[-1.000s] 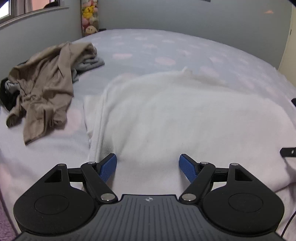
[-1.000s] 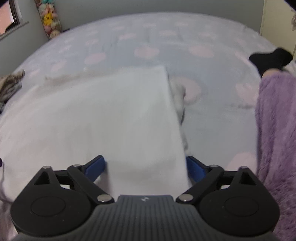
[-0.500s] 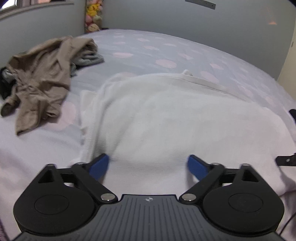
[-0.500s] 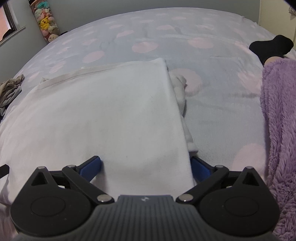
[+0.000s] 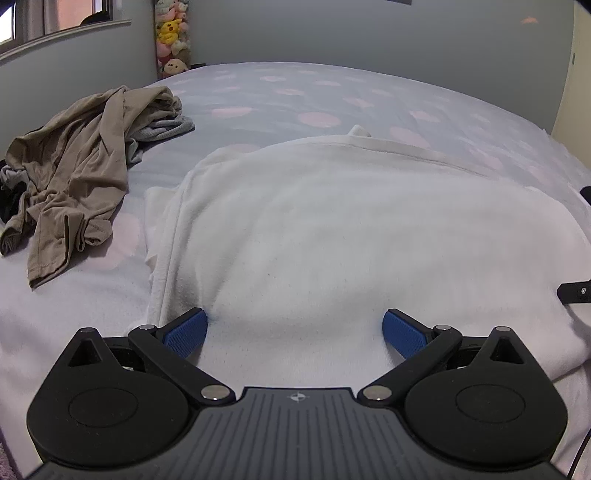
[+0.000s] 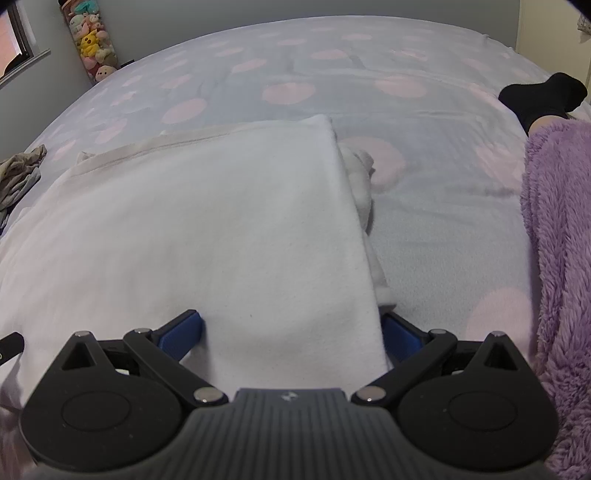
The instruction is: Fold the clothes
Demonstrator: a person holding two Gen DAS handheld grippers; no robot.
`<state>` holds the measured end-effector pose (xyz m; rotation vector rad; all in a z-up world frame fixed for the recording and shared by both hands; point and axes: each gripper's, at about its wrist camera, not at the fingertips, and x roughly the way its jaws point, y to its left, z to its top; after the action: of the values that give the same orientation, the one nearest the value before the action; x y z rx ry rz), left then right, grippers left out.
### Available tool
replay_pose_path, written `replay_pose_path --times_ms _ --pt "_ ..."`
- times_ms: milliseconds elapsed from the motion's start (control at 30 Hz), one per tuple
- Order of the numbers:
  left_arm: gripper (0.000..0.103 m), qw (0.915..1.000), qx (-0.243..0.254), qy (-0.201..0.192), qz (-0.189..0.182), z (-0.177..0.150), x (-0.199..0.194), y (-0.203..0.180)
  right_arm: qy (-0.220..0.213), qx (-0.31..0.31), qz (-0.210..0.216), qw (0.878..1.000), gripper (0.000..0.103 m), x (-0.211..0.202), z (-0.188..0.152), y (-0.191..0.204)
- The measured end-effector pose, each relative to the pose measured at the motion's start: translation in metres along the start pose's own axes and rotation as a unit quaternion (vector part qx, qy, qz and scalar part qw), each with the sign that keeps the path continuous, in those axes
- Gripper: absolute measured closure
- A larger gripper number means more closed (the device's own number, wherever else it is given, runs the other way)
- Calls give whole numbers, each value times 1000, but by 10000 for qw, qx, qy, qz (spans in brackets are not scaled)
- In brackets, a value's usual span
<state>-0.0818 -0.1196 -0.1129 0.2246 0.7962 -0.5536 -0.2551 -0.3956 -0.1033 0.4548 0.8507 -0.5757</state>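
A white fleecy garment (image 5: pixel 351 229) lies folded and flat on the spotted bed sheet (image 5: pixel 295 92). Its hemmed edge is on the far side. My left gripper (image 5: pixel 295 328) hovers over the garment's near left part, open wide, its blue pads clear of the cloth. Over the garment's (image 6: pixel 203 221) near right corner, my right gripper (image 6: pixel 291 328) is open too. The folded right edge runs down between its pads and covers part of the right one. Bunched white cloth (image 6: pixel 362 170) sticks out from under that edge.
A crumpled tan garment (image 5: pixel 81 166) and a grey one (image 5: pixel 166 127) lie at the left of the bed. A purple fleece (image 6: pixel 561 258) and a black sock (image 6: pixel 543 96) are at the right. Plush toys (image 5: pixel 171 33) stand in the far corner.
My left gripper's jaws have spread wider over the white garment. The right gripper stayed open in place, and the garment lies still.
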Motion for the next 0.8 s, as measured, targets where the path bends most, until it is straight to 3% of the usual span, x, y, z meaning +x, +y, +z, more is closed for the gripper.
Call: replay_pose_path --times_ms 367,600,800 --pt "0 9995 309 -10 113 0 0 -6 -28 -121 -36 9999 0 -3 1 2" --pt "2 9988 -59 -490 71 18 -17 9 -239 73 166 9995 1 -14 17 -9" --pt "3 9982 -152 -581 90 44 -17 28 -382 220 430 9981 2 -15 47 -20"
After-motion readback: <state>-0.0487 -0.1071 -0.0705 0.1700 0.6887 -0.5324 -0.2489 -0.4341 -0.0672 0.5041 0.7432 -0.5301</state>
